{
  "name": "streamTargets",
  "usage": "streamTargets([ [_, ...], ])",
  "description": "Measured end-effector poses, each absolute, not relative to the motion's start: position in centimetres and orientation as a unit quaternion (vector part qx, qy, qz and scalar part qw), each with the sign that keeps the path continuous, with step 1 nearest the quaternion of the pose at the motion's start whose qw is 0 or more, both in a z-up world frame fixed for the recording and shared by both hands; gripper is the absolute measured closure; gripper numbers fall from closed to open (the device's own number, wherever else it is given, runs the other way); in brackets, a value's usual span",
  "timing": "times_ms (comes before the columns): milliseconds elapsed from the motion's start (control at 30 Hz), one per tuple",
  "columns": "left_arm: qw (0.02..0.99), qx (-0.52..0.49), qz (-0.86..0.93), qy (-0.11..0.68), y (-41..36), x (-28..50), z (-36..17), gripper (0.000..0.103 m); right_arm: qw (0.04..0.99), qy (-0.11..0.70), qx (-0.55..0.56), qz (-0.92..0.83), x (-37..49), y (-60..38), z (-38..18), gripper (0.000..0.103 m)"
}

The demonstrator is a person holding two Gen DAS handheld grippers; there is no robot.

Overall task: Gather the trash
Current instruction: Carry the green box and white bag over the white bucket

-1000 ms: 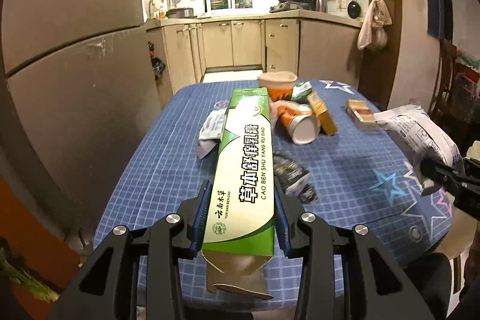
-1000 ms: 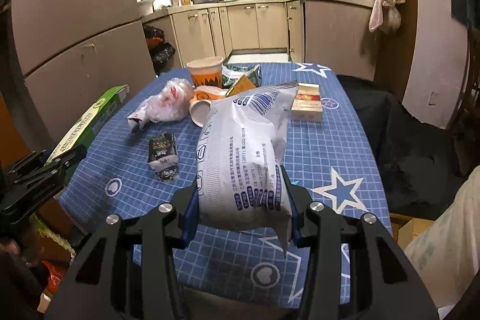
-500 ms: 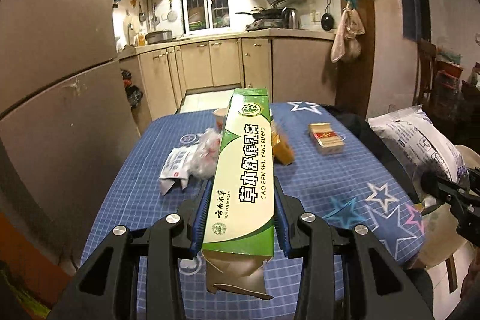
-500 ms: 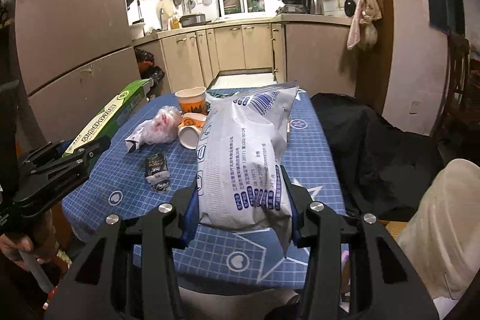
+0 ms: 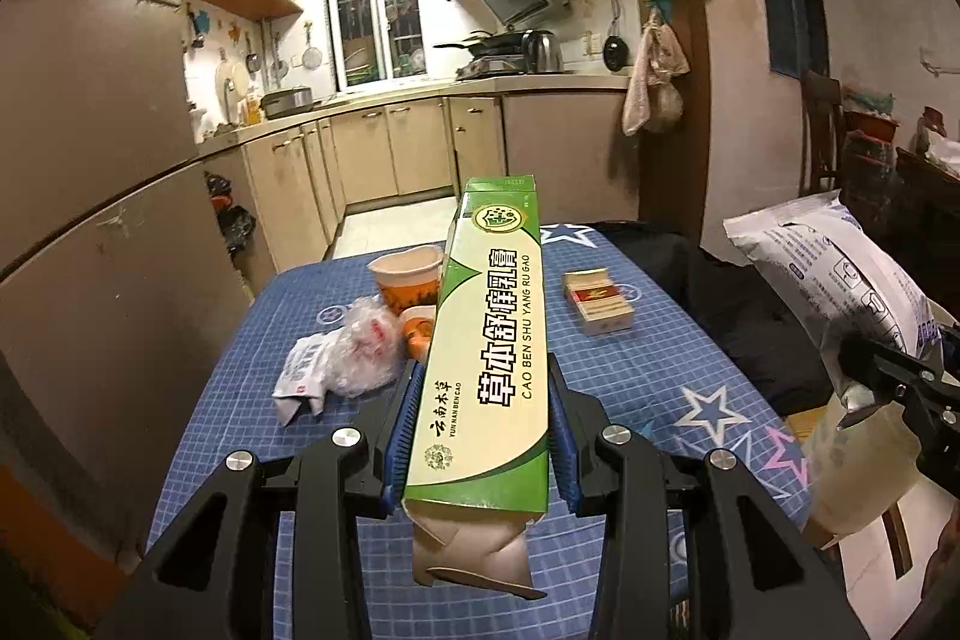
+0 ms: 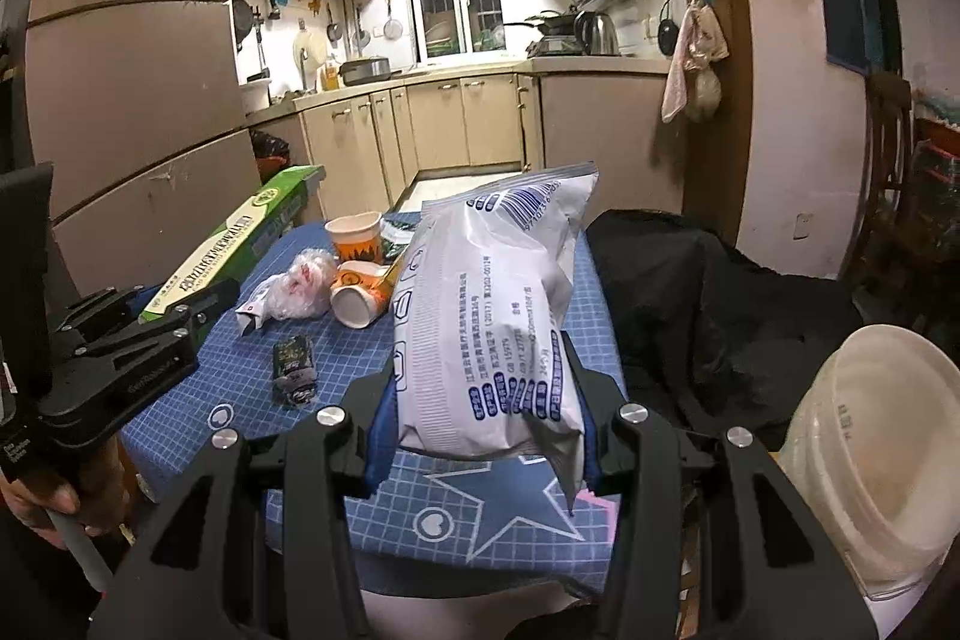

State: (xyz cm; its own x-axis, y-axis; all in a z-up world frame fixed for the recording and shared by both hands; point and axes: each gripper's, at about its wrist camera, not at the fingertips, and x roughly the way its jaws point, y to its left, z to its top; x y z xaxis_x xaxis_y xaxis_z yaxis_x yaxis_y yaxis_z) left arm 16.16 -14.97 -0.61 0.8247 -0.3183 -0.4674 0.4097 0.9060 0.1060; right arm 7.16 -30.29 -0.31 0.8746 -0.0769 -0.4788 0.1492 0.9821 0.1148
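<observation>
In my left gripper [image 5: 480, 436] the long green carton [image 5: 489, 352] points straight ahead, its length running away from me over the blue checked table [image 5: 636, 358], far end raised. The blue pads press flat against both long sides near its torn, open near end, where brown flaps hang down. My right gripper [image 6: 489, 427] is pinched on a white plastic bag [image 6: 492, 316], which stands lengthwise forward and up, printed blue with a barcode at the far end; its crumpled lower corner droops past the right pad. On the table lie an upright paper cup [image 6: 355, 237], a tipped cup [image 6: 357, 295], a crumpled clear wrapper [image 6: 300, 283], a small dark packet [image 6: 294, 367] and a red-and-white box [image 5: 597, 301]. A white bucket [image 6: 876, 460] stands to my right.
</observation>
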Motion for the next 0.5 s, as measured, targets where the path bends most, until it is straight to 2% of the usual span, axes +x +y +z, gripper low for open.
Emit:
streamTargets([
  [500,0.935,0.125,-0.256,0.21,-22.6,14.5,0.0,0.063,0.964,0.217,0.09,-0.125,3.6,-35.7,0.7,0.059],
])
